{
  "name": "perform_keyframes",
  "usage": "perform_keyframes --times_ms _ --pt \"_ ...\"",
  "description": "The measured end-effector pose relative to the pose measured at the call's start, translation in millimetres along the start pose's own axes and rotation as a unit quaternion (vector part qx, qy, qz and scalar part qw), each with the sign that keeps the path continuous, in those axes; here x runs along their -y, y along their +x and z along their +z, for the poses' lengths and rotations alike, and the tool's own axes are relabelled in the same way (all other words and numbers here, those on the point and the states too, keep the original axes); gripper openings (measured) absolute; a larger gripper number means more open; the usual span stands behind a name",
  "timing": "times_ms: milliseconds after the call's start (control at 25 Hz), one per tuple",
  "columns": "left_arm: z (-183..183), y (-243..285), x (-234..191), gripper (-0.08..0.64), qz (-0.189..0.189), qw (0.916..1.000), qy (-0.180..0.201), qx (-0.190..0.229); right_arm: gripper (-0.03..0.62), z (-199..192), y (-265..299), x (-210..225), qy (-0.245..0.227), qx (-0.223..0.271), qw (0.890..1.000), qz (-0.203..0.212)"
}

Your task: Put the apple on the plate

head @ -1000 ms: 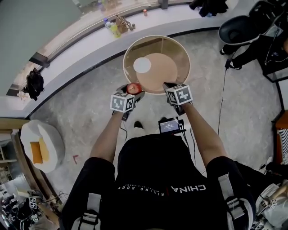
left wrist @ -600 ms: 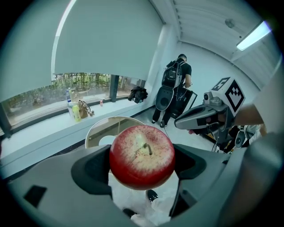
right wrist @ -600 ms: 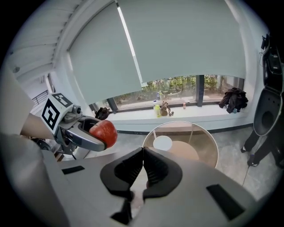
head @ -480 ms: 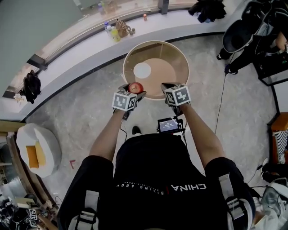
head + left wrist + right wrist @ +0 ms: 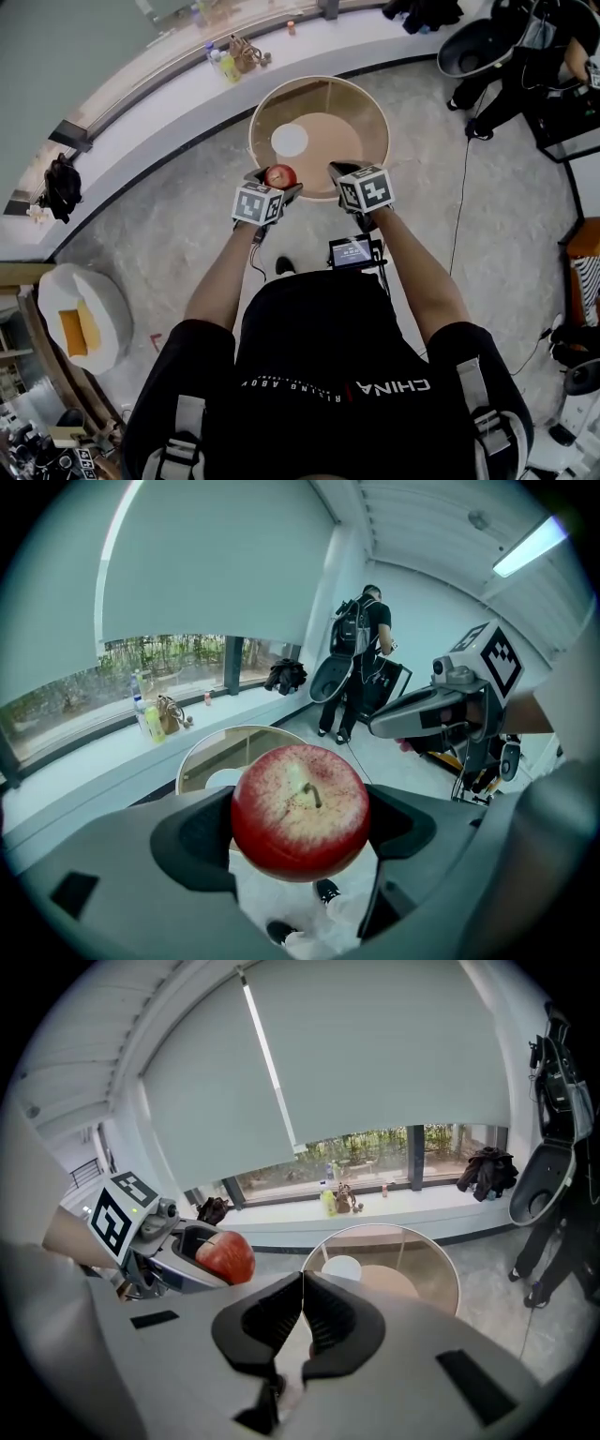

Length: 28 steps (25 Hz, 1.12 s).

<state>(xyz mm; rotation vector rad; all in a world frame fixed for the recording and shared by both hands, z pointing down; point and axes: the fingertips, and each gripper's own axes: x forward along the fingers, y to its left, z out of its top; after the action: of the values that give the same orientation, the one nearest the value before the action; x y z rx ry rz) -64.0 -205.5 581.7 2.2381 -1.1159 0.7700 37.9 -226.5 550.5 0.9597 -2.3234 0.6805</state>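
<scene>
My left gripper (image 5: pixel 275 186) is shut on a red apple (image 5: pixel 280 175), held in the air just before the near rim of a round glass-topped table (image 5: pixel 375 112). The apple (image 5: pixel 300 810) fills the gap between the jaws in the left gripper view. A small white plate (image 5: pixel 290 140) lies on the table's left half, beyond the apple; the same plate (image 5: pixel 341 1267) shows in the right gripper view. My right gripper (image 5: pixel 343 174) hovers at the table's near edge, shut and empty, its jaws touching (image 5: pixel 302 1314). The apple (image 5: pixel 225 1255) appears left of it there.
A long white window ledge (image 5: pixel 178 94) curves behind the table, with bottles and a small bag (image 5: pixel 234 58) on it. A person with a backpack (image 5: pixel 361 658) stands at the back right near a dark chair (image 5: pixel 478 47). A white pouf (image 5: pixel 80 314) sits far left.
Both grippers and the apple have stayed together before the table's near rim; the view has shifted slightly as the person steps closer to the table.
</scene>
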Motion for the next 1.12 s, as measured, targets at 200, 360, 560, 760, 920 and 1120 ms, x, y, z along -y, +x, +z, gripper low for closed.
perform_keyframes --times_ms 200,360,560,760,920,1120 --pt "-3 -7 4 0.423 -0.002 1.0 0.005 -0.008 0.029 -4 -4 -6 0.005 -0.002 1.0 -0.001" --pt "-9 -13 5 0.423 -0.003 0.9999 0.005 -0.016 0.029 -9 -8 -12 0.006 -0.008 1.0 -0.001" --pt "-18 -24 14 0.423 0.005 0.9995 0.01 -0.031 0.029 -24 -20 -21 0.003 -0.016 1.0 0.0" --pt "-37 -22 31 0.423 0.001 0.9987 0.012 -0.05 0.029 -54 -26 -33 0.023 -0.034 0.999 0.004" --pt "-33 76 -59 0.423 0.001 0.9962 0.013 -0.086 0.029 -18 76 22 0.062 -0.019 0.998 0.025" --pt "-42 194 -155 0.423 0.0 0.9952 0.02 -0.096 0.029 -11 198 83 0.069 -0.023 0.997 0.022"
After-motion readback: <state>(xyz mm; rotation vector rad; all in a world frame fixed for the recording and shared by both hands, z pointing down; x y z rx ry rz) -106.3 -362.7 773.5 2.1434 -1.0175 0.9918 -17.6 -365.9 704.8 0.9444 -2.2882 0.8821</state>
